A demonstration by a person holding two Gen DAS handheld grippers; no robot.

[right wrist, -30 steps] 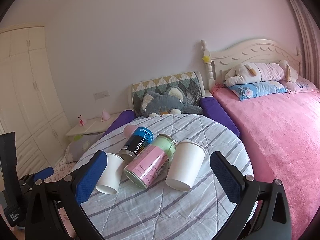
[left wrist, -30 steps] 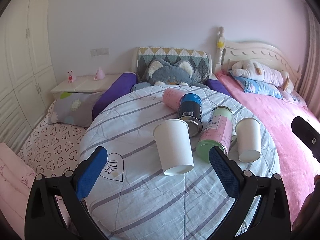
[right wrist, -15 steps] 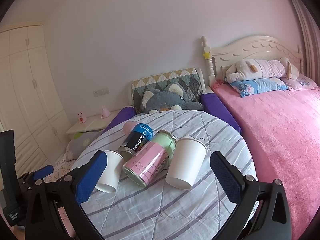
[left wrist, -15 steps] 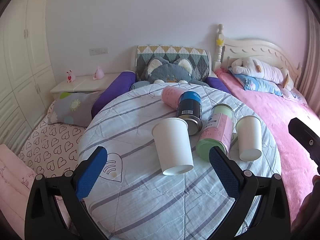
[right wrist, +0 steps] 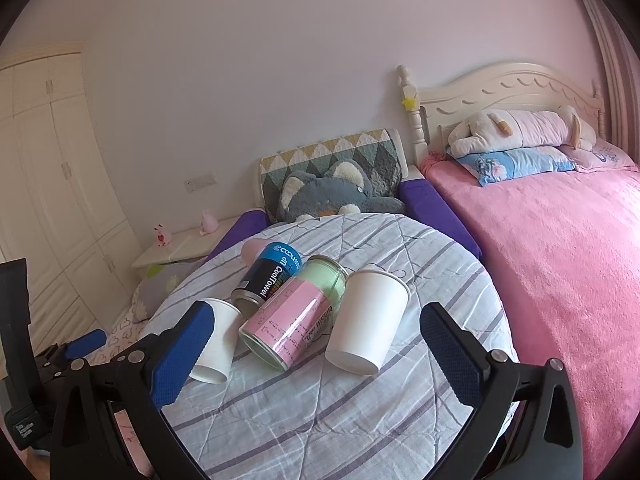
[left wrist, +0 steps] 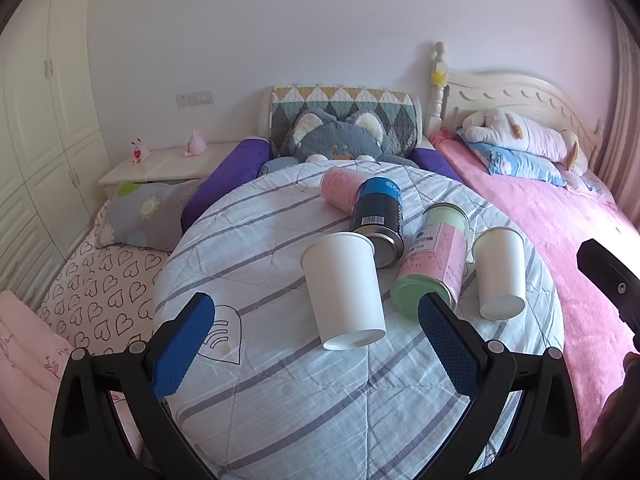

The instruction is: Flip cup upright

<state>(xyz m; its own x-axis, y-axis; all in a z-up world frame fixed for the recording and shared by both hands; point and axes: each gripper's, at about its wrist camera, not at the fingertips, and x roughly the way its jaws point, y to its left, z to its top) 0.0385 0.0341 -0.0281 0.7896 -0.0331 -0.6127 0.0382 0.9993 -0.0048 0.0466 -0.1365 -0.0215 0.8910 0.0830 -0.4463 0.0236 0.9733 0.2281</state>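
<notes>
Two white paper cups lie tipped on a round table with a striped cloth (left wrist: pixel 280 400). In the left wrist view the nearer cup (left wrist: pixel 344 292) lies ahead of my open, empty left gripper (left wrist: pixel 316 332), its base toward me; the other cup (left wrist: pixel 500 274) lies to the right. In the right wrist view one cup (right wrist: pixel 368 320) lies ahead of my open, empty right gripper (right wrist: pixel 316 344), and the other cup (right wrist: pixel 216 342) sits by its left finger. Neither gripper touches a cup.
Between the cups lie a pink-and-green can (left wrist: pixel 434 264), a blue-and-black can (left wrist: pixel 378 220) and a pink can (left wrist: pixel 340 192), also on their sides. A pink bed (right wrist: pixel 560 260) is to the right, a plush cat (left wrist: pixel 340 140) and a nightstand (left wrist: pixel 160 166) beyond the table.
Both views have shifted only slightly; the table objects sit a little higher and closer in frame. The cups and cans have not moved.
</notes>
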